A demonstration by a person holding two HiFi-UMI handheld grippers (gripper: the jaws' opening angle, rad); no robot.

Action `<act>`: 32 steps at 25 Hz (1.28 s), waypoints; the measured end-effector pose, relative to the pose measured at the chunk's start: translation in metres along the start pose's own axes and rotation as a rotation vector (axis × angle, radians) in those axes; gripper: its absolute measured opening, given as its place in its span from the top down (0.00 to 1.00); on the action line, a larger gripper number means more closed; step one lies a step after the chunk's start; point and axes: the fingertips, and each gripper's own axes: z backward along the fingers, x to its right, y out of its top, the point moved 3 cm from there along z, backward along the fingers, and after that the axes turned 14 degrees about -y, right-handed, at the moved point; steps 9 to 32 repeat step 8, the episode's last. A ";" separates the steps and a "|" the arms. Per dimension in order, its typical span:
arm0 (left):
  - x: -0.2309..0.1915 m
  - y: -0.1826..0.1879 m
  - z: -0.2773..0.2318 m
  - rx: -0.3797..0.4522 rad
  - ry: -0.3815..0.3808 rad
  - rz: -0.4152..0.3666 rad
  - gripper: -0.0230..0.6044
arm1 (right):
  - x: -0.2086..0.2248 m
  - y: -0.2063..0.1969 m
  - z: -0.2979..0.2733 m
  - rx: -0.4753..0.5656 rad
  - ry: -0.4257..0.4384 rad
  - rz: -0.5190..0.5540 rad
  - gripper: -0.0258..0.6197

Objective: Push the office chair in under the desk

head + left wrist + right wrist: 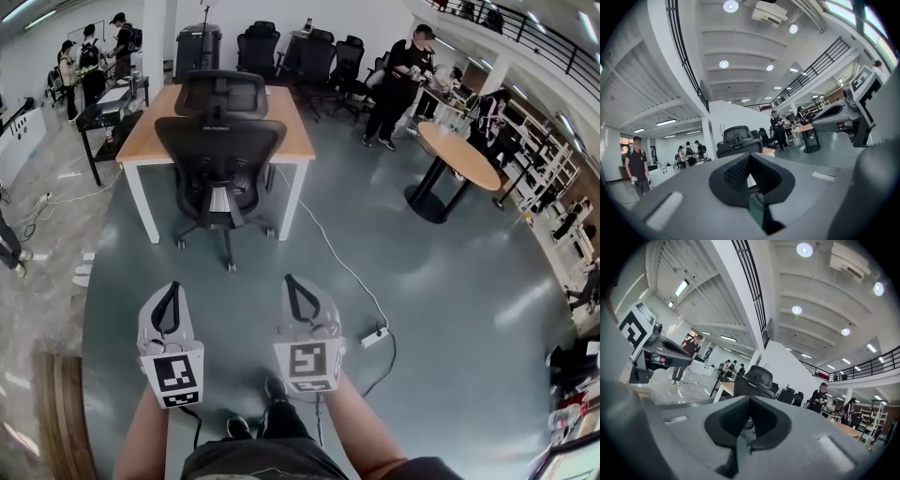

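A black mesh-backed office chair (221,155) with a headrest stands partly under the near edge of a wooden desk (289,122) with white legs. Its star base and castors sit on the grey floor in front of the desk. My left gripper (172,287) and right gripper (292,280) are held side by side, level, pointing at the chair from well short of it. Both are shut with nothing between the jaws. The chair's back (738,140) shows beyond the shut left gripper (749,176) in the left gripper view. In the right gripper view the chair (757,380) rises above the right gripper (749,420).
A white power strip (374,337) and its cable lie on the floor to the right of my grippers. A round wooden table (457,156) stands at right with a person (398,84) beside it. More black chairs (309,52) line the back. People stand at far left.
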 end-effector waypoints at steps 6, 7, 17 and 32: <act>0.005 0.002 0.000 0.010 -0.020 0.013 0.93 | 0.000 -0.005 0.005 -0.011 -0.004 -0.016 0.97; 0.005 0.003 -0.001 0.010 -0.022 0.017 0.94 | 0.000 -0.004 0.005 -0.010 -0.001 -0.023 0.97; 0.005 0.004 -0.002 0.011 -0.023 0.020 0.94 | 0.000 -0.003 0.005 -0.008 0.002 -0.030 0.97; 0.005 0.004 -0.002 0.011 -0.023 0.020 0.94 | 0.000 -0.003 0.005 -0.008 0.002 -0.030 0.97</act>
